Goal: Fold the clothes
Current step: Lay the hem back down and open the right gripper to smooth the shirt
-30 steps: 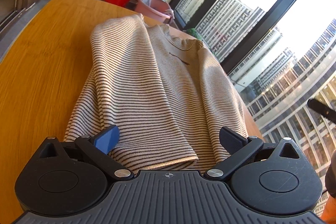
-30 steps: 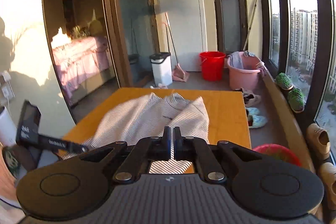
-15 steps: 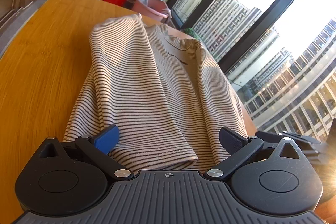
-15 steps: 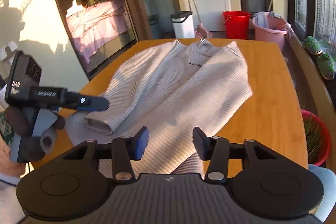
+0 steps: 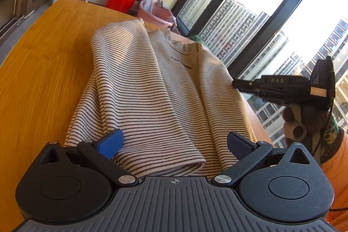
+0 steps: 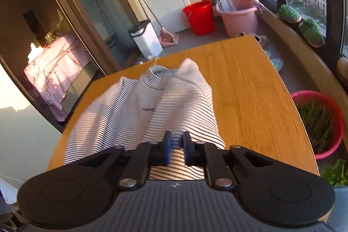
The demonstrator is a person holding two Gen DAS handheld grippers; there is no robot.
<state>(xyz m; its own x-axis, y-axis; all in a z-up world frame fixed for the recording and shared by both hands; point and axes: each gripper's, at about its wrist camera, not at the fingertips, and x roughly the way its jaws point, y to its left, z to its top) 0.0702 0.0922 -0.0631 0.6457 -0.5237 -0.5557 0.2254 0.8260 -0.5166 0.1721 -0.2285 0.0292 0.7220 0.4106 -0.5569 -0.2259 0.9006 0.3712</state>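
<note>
A striped long-sleeve shirt (image 5: 152, 90) lies lengthwise on the wooden table (image 5: 43, 69), neck at the far end, both sides folded in. My left gripper (image 5: 174, 140) stands open over the near hem, with a folded sleeve cuff lying between its fingers untouched. In the right wrist view the shirt (image 6: 152, 101) runs away from my right gripper (image 6: 176, 145), whose jaws are closing to a narrow gap with striped cloth pinched in it. From the left wrist view, the right gripper (image 5: 236, 84) meets the shirt's right edge at mid-length.
Beyond the table's far end stand a red bucket (image 6: 199, 16), a pink basin (image 6: 238, 14) and a white bin (image 6: 145, 38). A red tub of grass (image 6: 317, 121) sits right of the table (image 6: 250, 90). Plants (image 6: 311, 30) line the window sill.
My right gripper opened, swung in to the shirt's right edge and closed on the cloth; it now shows in the left wrist view. The left gripper has stayed put, open.
</note>
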